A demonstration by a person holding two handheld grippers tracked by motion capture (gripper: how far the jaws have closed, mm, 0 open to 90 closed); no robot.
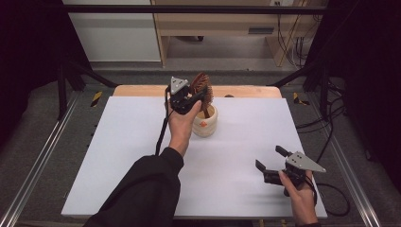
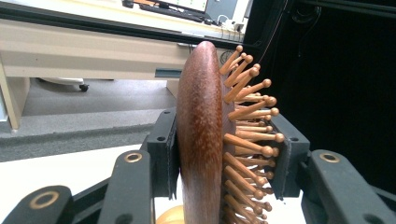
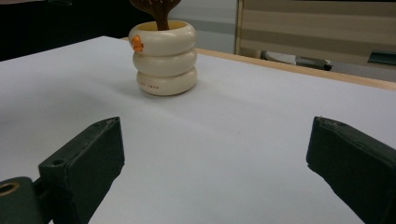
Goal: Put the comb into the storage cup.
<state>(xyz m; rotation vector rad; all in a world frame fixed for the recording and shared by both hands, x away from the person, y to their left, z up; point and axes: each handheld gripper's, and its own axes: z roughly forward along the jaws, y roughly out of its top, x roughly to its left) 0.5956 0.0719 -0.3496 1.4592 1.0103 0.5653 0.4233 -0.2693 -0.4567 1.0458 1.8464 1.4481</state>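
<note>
So on the white table [image 1: 142,156], the cream ringed ceramic holder [image 1: 206,124] has the dark wooden paddle hairbrush [image 2: 201,140] upright in it, handle down. Left gripper [image 1: 189,100] pinches its head; right gripper [image 1: 270,163] sits spread, well apart.

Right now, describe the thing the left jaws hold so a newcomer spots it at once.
On the white table, toward its far edge, stands a cream ribbed cup. Rising from it, clamped in the left gripper, is a dark wooden hairbrush, unmistakable by its ball-tipped wooden pins.
</note>
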